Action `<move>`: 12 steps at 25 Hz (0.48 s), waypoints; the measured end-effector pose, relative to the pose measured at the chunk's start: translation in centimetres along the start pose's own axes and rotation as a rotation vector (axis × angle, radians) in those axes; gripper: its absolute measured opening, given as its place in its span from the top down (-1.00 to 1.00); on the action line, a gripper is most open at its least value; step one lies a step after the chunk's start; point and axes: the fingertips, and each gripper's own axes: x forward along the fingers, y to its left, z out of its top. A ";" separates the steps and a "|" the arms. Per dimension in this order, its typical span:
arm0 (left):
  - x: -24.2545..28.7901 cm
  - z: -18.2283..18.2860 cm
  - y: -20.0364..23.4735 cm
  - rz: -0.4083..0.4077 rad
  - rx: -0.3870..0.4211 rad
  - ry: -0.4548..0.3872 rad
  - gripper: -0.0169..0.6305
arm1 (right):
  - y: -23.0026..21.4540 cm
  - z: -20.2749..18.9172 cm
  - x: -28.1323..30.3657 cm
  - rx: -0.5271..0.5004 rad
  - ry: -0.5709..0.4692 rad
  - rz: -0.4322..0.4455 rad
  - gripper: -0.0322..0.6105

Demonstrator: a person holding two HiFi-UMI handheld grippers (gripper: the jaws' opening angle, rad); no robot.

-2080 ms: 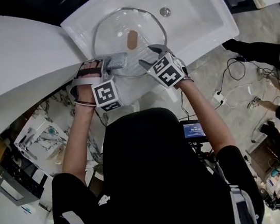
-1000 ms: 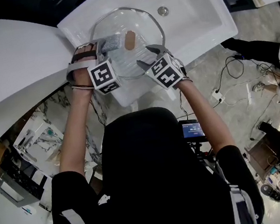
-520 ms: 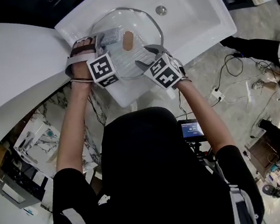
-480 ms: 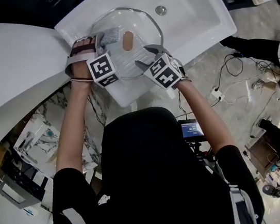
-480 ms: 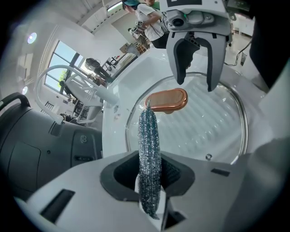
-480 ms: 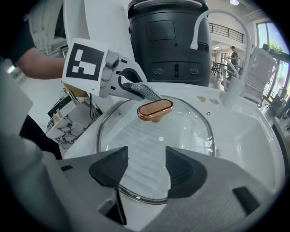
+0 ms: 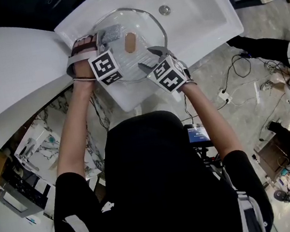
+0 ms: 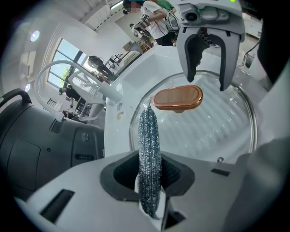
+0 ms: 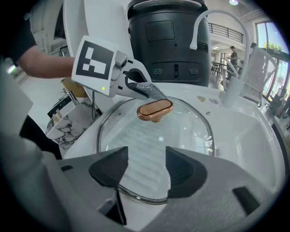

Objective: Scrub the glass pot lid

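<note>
right now the glass pot lid [image 7: 145, 29] lies flat in the white sink [image 7: 205, 14], copper knob [image 7: 129, 42] up. your left gripper [image 8: 150, 179] is clenched on the silver scrubbing pad [image 8: 148, 131]. the pad stands on edge between the jaws, and its free end reaches over the glass just beside the knob, on the left part of the lid. your right gripper [image 9: 146, 170] is released, jaws spread over the near rim with nothing between them but the glass below. whether they touch the rim i cannot tell.

my read is that you are mid-scrub, working the band around the knob. to do it well, tip the left gripper so the pad's broad face meets the glass rather than its thin edge. an edge-on pad would clean only a narrow line. press lightly and use short overlapping strokes, circling the foot of the knob where grime likely collects, then move outward toward the metal rim.

the lid is domed and probably slick, so it may skate or rock in the basin. bring the right gripper down to steady the near rim, or pinch it gently, before you bear down. mind the grip on the pad too: it is thin and held edgewise, so a hard sideways drag could twist it loose.
</note>
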 end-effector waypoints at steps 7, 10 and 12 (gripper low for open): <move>0.2 -0.1 -0.1 0.005 0.007 0.004 0.73 | 0.1 0.1 0.1 -0.003 0.001 -0.001 0.16; 0.0 -0.2 -0.3 0.008 0.012 0.001 0.73 | 0.1 0.1 0.1 -0.003 0.002 -0.002 0.16; -0.1 -0.2 -0.5 0.008 0.014 0.002 0.73 | 0.1 0.0 0.1 -0.003 0.003 -0.003 0.16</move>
